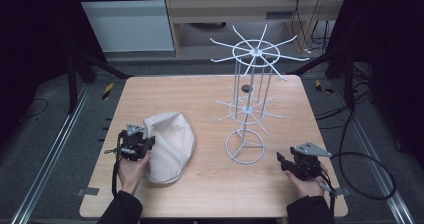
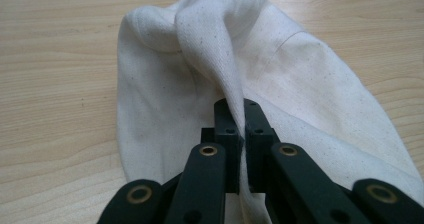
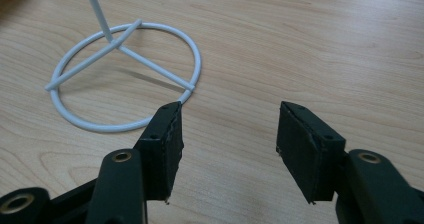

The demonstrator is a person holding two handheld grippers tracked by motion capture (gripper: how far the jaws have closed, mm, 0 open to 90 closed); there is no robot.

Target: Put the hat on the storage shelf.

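Pinching a fold of the white cloth hat [image 2: 200, 74], the left gripper [image 2: 239, 134] has its hold. The right gripper [image 3: 227, 144] waits near the wire rack [image 1: 247, 104], jaws apart; hanging probably remains.

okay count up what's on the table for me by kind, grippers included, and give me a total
White cloth cap: 1
White wire rack: 1
Small dark round spot on the table behind the rack, too small to identify: 1
Grippers: 2, the left gripper shut on the cap, the right gripper open
Total: 5
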